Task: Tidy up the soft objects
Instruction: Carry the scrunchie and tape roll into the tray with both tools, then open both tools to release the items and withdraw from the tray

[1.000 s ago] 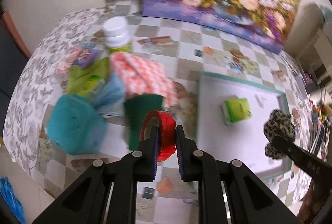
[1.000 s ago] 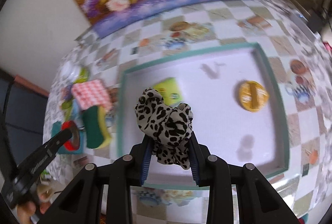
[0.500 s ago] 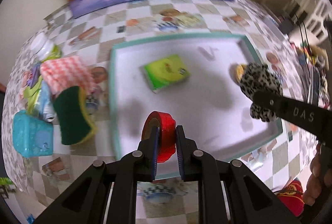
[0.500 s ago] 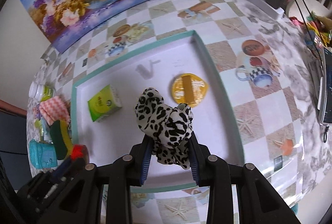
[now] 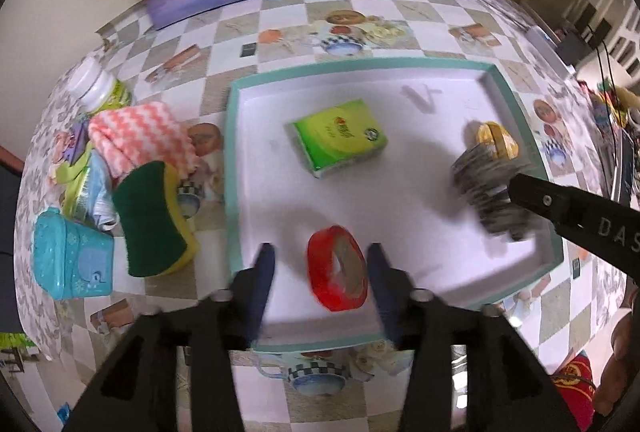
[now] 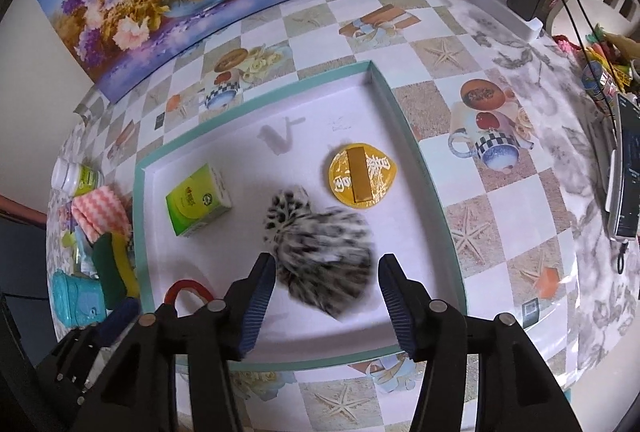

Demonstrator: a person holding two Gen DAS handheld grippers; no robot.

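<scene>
Progress looks about half to me: four things lie in the tray (image 5: 234, 167) and a heap waits on the worktop (image 6: 500, 216) to its left. My left gripper (image 5: 320, 264) is spread wide, its fingers on both sides of the red tape roll (image 5: 337, 268) and not touching it; the roll is over the near part of the tray floor, and I cannot tell if it rests there or is falling. My right gripper (image 6: 326, 292) is also wide apart, and the spotted scrunchie (image 6: 320, 252) is free between the fingers, blurred, over the middle of the tray, so I judge it is just let go. In the tray there is also a green tissue pack (image 5: 339, 137) toward the far left and a round yellow packet (image 6: 362, 175) toward the far right, well apart from one another. Outside the tray, in the heap, I see a green-yellow sponge (image 5: 154, 220), a pink zigzag cloth (image 5: 140, 137), a teal box (image 5: 72, 260), a white-capped bottle (image 5: 98, 87) and some small packets I cannot identify. I judge that the sponge and the cloth are the soft things left to bring over.
</scene>
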